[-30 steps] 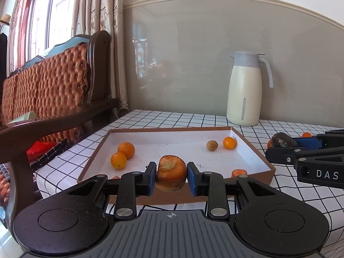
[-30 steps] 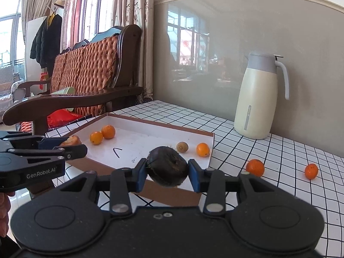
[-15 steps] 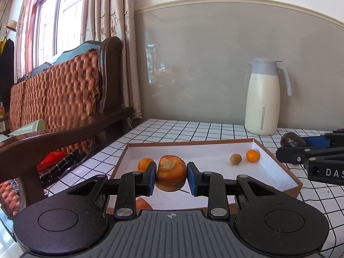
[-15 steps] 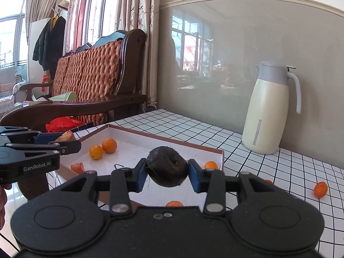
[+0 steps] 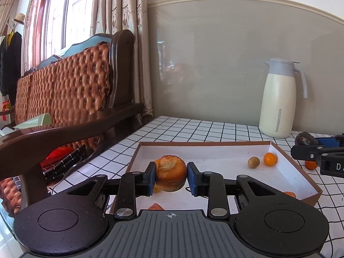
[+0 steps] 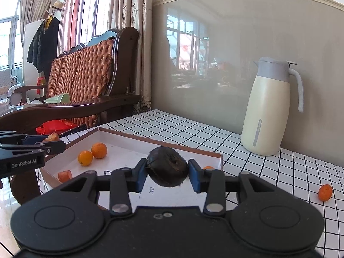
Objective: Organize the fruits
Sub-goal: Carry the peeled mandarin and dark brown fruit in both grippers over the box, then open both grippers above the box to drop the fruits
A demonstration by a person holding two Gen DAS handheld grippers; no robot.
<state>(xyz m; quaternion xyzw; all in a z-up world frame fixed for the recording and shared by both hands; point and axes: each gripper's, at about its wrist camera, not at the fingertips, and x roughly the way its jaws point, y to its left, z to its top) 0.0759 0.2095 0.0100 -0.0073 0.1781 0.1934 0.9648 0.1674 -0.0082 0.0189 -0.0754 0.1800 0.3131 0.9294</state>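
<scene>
My left gripper [image 5: 171, 177] is shut on a wrinkled orange fruit [image 5: 171, 173], held above the near left part of a shallow cardboard tray [image 5: 206, 143]. My right gripper [image 6: 167, 174] is shut on a dark, shrivelled fruit [image 6: 167, 169] over the tray's [image 6: 159, 143] near right side. Inside the tray lie two small oranges [image 6: 92, 153], a brownish round fruit [image 5: 253, 162] beside another small orange [image 5: 270, 159], and an orange slice [image 6: 65, 175]. In the left wrist view the right gripper [image 5: 309, 145] shows at the right edge with its dark fruit.
A cream thermos jug [image 6: 272, 105] stands at the back of the checked tablecloth [image 6: 268, 167]. A loose small orange [image 6: 325, 192] lies on the cloth to the right. A wooden sofa arm [image 5: 64, 131] runs close along the table's left side.
Both grippers have moved forward over the tray with their fruits still held. The tray now lies closer beneath them, and the view has shifted to the left.
</scene>
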